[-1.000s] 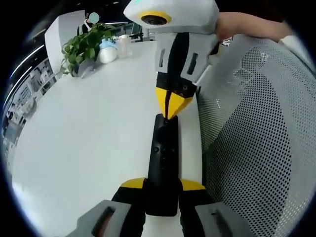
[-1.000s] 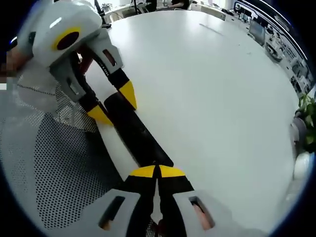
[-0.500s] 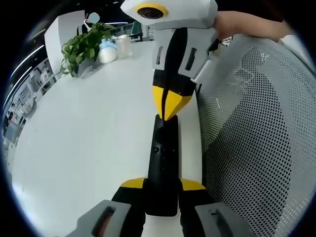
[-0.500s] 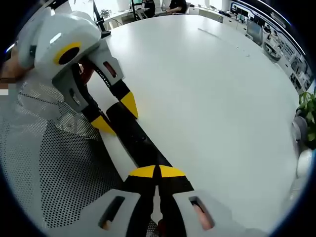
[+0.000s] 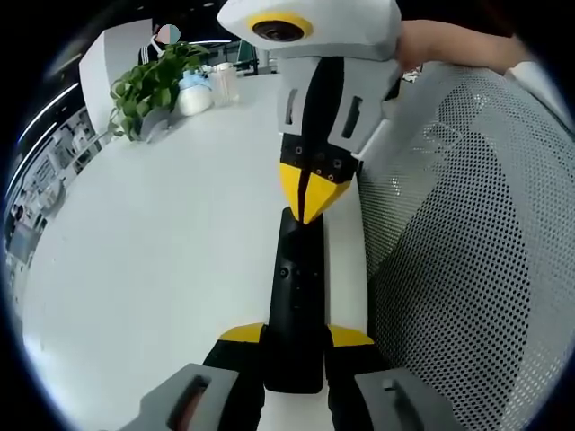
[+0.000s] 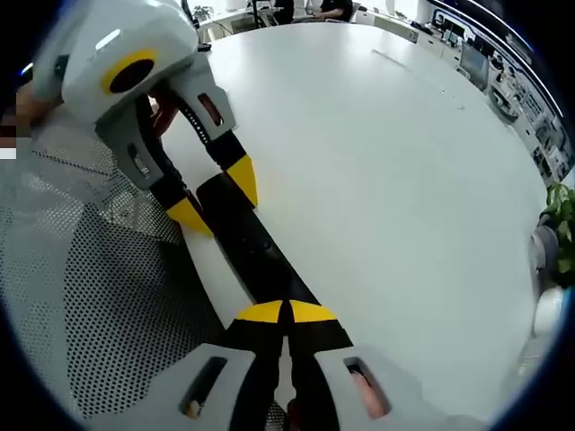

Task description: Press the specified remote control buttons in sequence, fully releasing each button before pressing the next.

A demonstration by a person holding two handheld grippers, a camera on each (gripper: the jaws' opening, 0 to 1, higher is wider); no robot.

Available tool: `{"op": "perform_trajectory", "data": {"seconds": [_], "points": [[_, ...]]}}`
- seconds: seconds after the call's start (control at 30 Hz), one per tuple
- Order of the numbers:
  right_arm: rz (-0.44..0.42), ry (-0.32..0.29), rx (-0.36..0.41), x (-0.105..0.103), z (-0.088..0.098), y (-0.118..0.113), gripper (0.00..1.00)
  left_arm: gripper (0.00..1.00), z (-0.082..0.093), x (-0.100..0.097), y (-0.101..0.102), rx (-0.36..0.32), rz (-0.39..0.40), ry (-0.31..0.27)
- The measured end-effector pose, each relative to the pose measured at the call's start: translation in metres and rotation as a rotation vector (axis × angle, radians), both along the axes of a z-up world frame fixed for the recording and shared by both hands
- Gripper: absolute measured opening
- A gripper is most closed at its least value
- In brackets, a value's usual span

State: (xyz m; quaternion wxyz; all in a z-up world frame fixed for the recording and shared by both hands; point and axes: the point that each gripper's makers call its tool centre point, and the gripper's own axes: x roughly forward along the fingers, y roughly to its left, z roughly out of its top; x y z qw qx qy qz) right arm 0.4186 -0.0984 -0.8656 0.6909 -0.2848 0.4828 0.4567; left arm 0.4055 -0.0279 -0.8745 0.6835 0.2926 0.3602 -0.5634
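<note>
Fingers of the left gripper (image 5: 295, 346) clamp the remote (image 5: 297, 296); right gripper (image 5: 310, 213), fingers together, should press straight down — then lift clear.

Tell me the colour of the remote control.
Black. The remote control shows best in the left gripper view, lying on the white table.

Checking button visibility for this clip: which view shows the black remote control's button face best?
The left gripper view: the slim black remote control lies lengthwise, small buttons facing the camera. In the right gripper view the remote runs diagonally, its near end hidden behind the shut right tool.
</note>
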Motion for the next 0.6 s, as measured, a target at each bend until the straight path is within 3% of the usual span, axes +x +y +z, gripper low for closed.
{"op": "perform_trajectory", "data": {"seconds": [0.6], "points": [[-0.033, 0.005, 0.001, 0.0000, -0.0010, -0.0005, 0.00, 0.25, 0.0002, 0.0002, -0.0004, -0.004, 0.004, 0.001]]}}
